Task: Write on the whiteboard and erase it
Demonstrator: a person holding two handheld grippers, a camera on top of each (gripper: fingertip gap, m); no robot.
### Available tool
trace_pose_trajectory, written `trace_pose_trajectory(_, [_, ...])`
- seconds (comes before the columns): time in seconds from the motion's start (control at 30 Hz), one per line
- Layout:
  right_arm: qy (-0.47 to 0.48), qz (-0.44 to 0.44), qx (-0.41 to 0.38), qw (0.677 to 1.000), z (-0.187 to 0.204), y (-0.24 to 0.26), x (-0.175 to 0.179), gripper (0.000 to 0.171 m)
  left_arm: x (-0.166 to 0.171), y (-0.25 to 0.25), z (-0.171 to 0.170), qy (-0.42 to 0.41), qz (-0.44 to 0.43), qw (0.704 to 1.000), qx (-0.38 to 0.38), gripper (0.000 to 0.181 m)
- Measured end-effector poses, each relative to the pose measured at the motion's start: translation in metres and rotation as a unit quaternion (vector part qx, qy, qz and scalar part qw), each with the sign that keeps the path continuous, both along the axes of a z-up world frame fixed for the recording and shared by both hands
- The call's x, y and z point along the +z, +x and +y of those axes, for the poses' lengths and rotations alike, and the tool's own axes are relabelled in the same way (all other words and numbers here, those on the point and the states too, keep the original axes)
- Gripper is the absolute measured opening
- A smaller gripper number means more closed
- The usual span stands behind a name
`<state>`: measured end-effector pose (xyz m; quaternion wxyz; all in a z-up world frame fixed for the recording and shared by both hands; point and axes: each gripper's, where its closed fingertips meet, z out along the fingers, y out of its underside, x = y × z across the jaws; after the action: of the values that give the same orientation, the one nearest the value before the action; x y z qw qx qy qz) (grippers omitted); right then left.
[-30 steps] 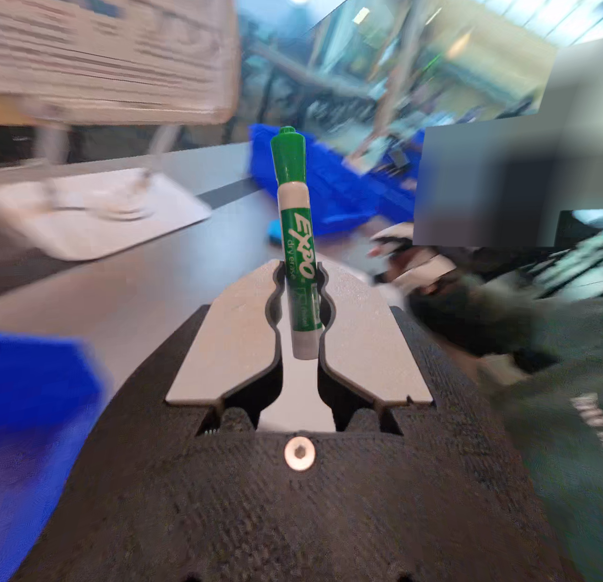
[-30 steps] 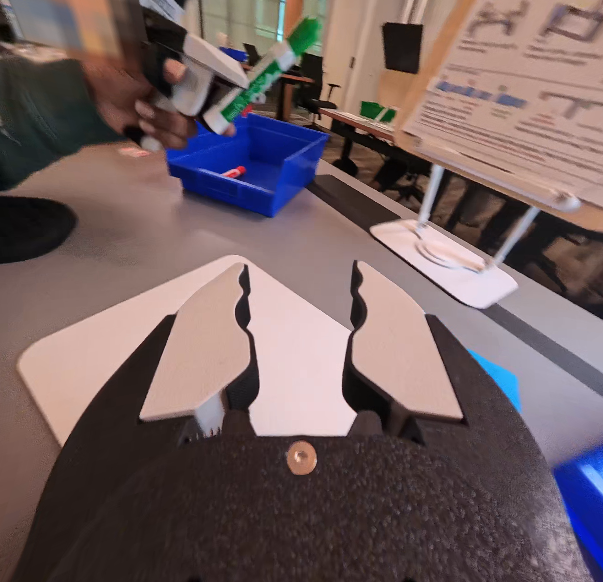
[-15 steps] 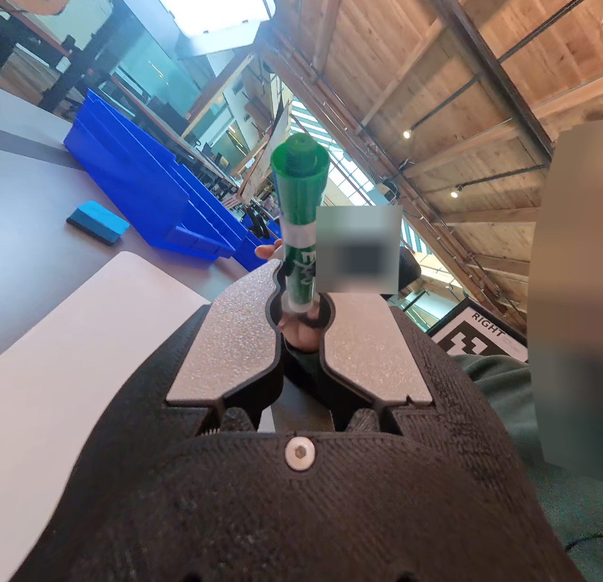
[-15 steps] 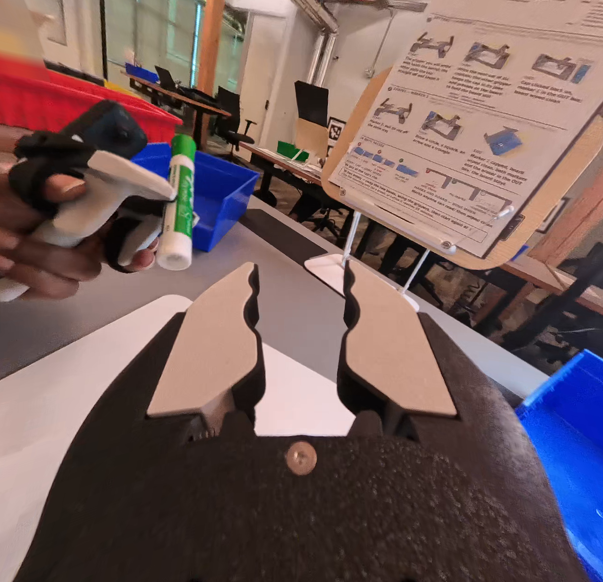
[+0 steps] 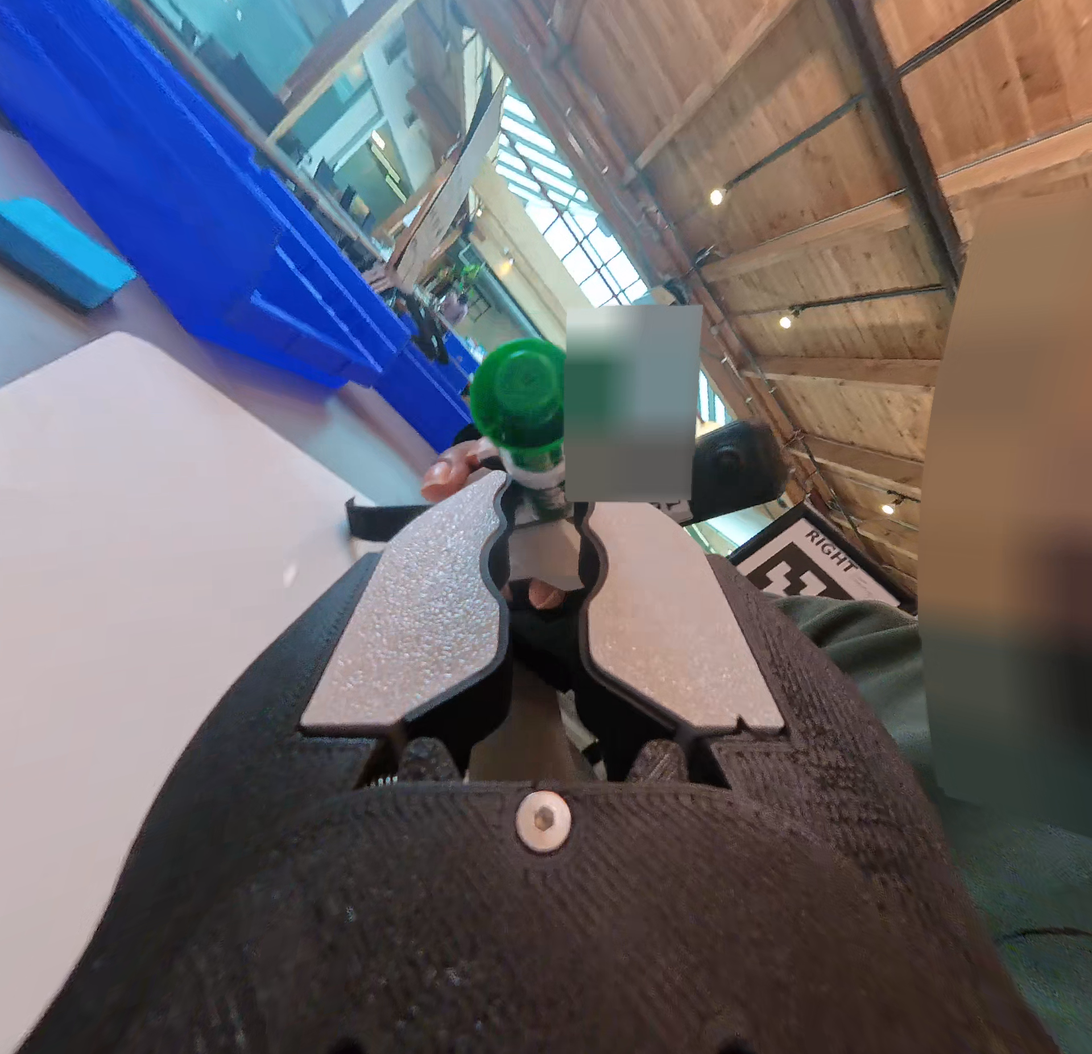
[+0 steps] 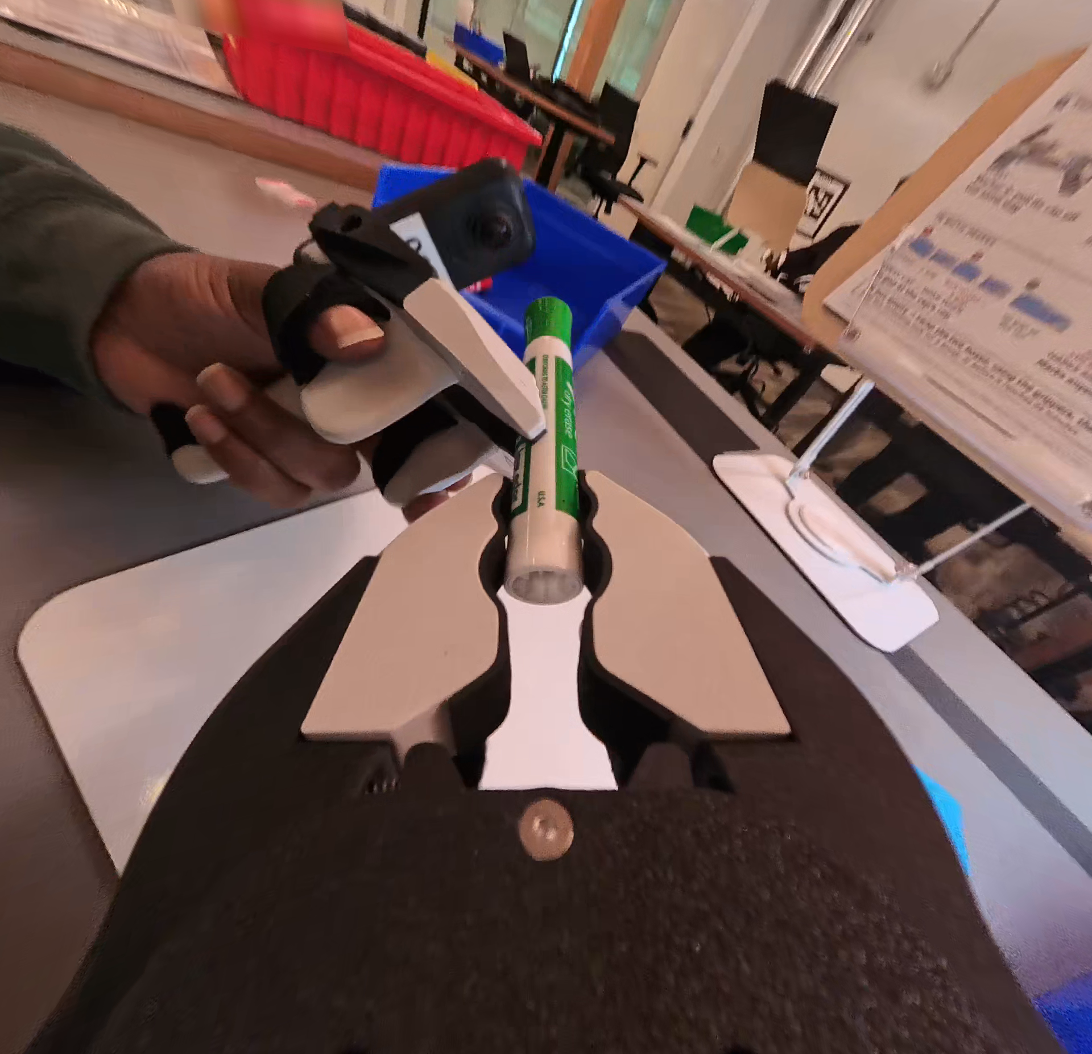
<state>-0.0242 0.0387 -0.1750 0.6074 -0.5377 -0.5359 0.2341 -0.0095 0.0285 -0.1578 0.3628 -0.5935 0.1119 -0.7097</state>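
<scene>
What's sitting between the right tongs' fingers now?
The green marker, butt end first, in the right wrist view; the left tongs grip its barrel.

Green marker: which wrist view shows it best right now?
The right wrist view. There the green marker shows along its barrel, held by the left gripper, its white end between the right gripper's fingers. The left wrist view shows only its cap end, foreshortened, partly behind a blur patch.
</scene>
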Motion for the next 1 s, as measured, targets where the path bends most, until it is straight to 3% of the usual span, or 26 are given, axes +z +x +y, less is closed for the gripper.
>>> trace_pose_trajectory(0.23, [-0.03, -0.036, -0.019, 0.999, 0.008, 0.007, -0.011, 0.02, -0.023, -0.024, 0.02, 0.103, 0.165, 0.981, 0.014, 0.029])
trace_pose_trajectory(0.47, [-0.039, -0.053, 0.001, 0.998, 0.0, 0.01, -0.016, 0.02, -0.049, -0.061, 0.046, 0.289, 0.407, 0.863, 0.083, 0.032])
trace_pose_trajectory(0.63, [-0.046, -0.063, 0.026, 0.997, -0.008, 0.007, -0.02, 0.02, -0.053, -0.063, 0.039, 0.363, 0.465, 0.805, 0.072, 0.037])
trace_pose_trajectory(0.83, [-0.065, -0.062, 0.061, 0.994, -0.018, 0.004, -0.023, 0.02, -0.065, -0.05, 0.016, 0.412, 0.472, 0.779, 0.004, 0.032])
trace_pose_trajectory(0.97, [-0.096, -0.048, 0.088, 0.99, -0.023, 0.006, -0.02, 0.02, -0.067, -0.043, 0.0, 0.437, 0.459, 0.773, -0.034, 0.001])
trace_pose_trajectory(1.0, [-0.103, -0.045, 0.093, 0.989, -0.023, 0.008, -0.019, 0.02, -0.064, -0.043, -0.001, 0.445, 0.454, 0.772, -0.032, 0.0])
